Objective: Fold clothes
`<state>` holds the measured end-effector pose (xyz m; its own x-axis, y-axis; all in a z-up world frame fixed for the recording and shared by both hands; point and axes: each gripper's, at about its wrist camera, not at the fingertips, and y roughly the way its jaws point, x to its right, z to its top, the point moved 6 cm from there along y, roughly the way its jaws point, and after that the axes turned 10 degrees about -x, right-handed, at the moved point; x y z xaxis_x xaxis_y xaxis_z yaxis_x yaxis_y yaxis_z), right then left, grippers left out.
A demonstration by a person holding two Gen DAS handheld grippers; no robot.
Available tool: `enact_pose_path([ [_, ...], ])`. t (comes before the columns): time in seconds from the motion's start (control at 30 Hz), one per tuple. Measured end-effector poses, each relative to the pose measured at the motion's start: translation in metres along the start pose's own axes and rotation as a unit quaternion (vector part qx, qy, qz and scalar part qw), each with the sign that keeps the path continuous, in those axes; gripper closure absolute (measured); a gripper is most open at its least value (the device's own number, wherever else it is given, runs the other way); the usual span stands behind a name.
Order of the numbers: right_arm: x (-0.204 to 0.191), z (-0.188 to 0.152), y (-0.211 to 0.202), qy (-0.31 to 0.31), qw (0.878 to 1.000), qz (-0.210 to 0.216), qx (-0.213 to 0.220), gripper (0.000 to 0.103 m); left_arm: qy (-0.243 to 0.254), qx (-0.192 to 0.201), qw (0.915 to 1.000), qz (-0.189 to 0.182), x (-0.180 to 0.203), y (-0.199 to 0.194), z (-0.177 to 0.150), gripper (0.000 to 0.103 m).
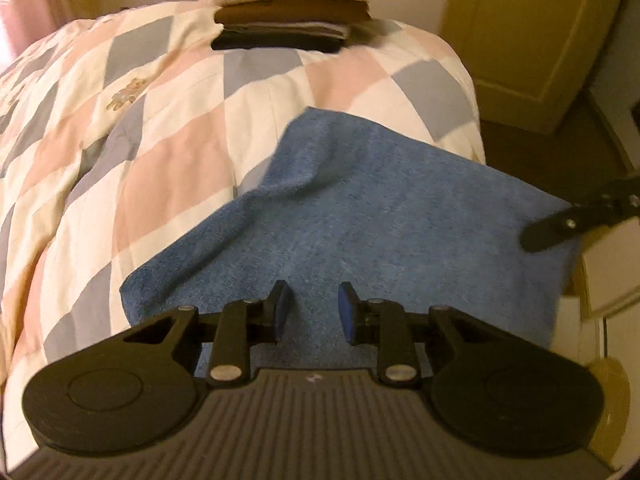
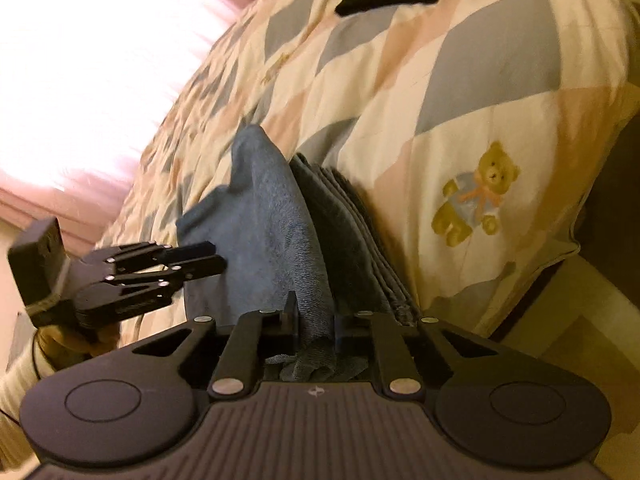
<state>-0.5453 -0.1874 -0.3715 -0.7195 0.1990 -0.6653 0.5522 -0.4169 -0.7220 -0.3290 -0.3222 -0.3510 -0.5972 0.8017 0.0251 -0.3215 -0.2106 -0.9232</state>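
The left gripper [image 1: 312, 312] hangs over the near part of a blue towel [image 1: 360, 220] with its pads spread apart and nothing between them; the towel lies on a checked quilt [image 1: 160, 120] at the bed's near corner. The right gripper [image 2: 316, 328] is pinched on the towel's edge, lifting it into a ridge; a stack of folded clothes [image 1: 288, 20] sits at the quilt's far end.

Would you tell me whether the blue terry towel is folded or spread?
Partly folded: the blue terry towel shows stacked layers in the right wrist view.
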Motion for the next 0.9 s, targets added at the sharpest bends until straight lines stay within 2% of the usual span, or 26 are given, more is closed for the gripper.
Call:
enact_pose_path([
  [0.2, 0.010, -0.003, -0.002, 0.012, 0.999, -0.014, 0.036, 0.090, 0.028, 0.041, 0.9983, 0.030, 0.007, 0.000, 0.015, 0.077],
  [0.27, 0.018, -0.005, 0.001, 0.021, 0.999, -0.022, 0.045, 0.090, 0.027, 0.059, 0.9977, 0.020, 0.008, -0.003, 0.022, 0.078],
  [0.33, 0.039, -0.008, 0.019, 0.075, 0.996, -0.036, 0.037, 0.089, 0.020, 0.071, 0.9973, -0.005, 0.013, -0.003, 0.030, 0.082],
  [0.43, 0.036, -0.006, 0.023, 0.087, 0.993, -0.066, 0.044, 0.089, 0.056, 0.094, 0.9936, -0.030, 0.030, 0.000, 0.044, 0.087],
  [0.47, 0.031, -0.005, 0.022, 0.086, 0.992, -0.075, 0.048, 0.088, 0.062, 0.090, 0.9934, -0.032, 0.033, 0.008, 0.049, 0.090],
  [0.5, 0.026, -0.005, 0.020, 0.084, 0.992, -0.084, 0.049, 0.082, 0.069, 0.087, 0.9932, -0.035, 0.035, 0.016, 0.053, 0.096],
  [0.53, 0.020, -0.006, 0.017, 0.076, 0.990, -0.103, 0.053, 0.077, 0.076, 0.083, 0.9929, -0.037, 0.037, 0.024, 0.058, 0.097],
  [0.57, 0.013, -0.008, 0.012, 0.065, 0.987, -0.134, 0.060, 0.067, 0.082, 0.080, 0.9926, -0.039, 0.039, 0.032, 0.062, 0.098],
  [0.6, 0.006, -0.010, 0.007, 0.051, 0.981, -0.173, 0.070, 0.050, 0.085, 0.081, 0.9923, -0.040, 0.039, 0.036, 0.064, 0.098],
  [0.63, -0.001, -0.012, 0.000, 0.034, 0.970, -0.224, 0.083, 0.045, 0.089, 0.081, 0.9919, -0.040, 0.039, 0.040, 0.066, 0.098],
  [0.67, -0.009, -0.015, -0.006, 0.015, 0.958, -0.269, 0.099, 0.046, 0.092, 0.081, 0.9915, -0.041, 0.038, 0.044, 0.069, 0.098],
  [0.7, -0.019, -0.020, -0.010, -0.012, 0.948, -0.296, 0.115, 0.048, 0.095, 0.081, 0.9912, -0.042, 0.038, 0.048, 0.071, 0.098],
  [0.73, -0.031, -0.026, -0.012, -0.043, 0.941, -0.309, 0.127, 0.049, 0.095, 0.081, 0.9911, -0.046, 0.036, 0.052, 0.073, 0.098],
  [0.77, -0.043, -0.032, -0.014, -0.075, 0.933, -0.322, 0.139, 0.055, 0.094, 0.080, 0.9910, -0.050, 0.035, 0.055, 0.075, 0.098],
  [0.8, -0.051, -0.037, -0.010, -0.099, 0.930, -0.326, 0.138, 0.065, 0.094, 0.079, 0.9910, -0.054, 0.033, 0.058, 0.076, 0.098],
  [0.83, -0.054, -0.041, 0.003, -0.114, 0.933, -0.318, 0.120, 0.069, 0.092, 0.075, 0.9915, -0.053, 0.032, 0.060, 0.077, 0.098],
  [0.87, -0.053, -0.043, 0.015, -0.122, 0.936, -0.314, 0.103, 0.079, 0.090, 0.071, 0.9920, -0.052, 0.031, 0.063, 0.079, 0.098],
  [0.9, -0.046, -0.044, 0.027, -0.119, 0.938, -0.315, 0.086, 0.081, 0.088, 0.067, 0.9925, -0.052, 0.029, 0.065, 0.080, 0.098],
])
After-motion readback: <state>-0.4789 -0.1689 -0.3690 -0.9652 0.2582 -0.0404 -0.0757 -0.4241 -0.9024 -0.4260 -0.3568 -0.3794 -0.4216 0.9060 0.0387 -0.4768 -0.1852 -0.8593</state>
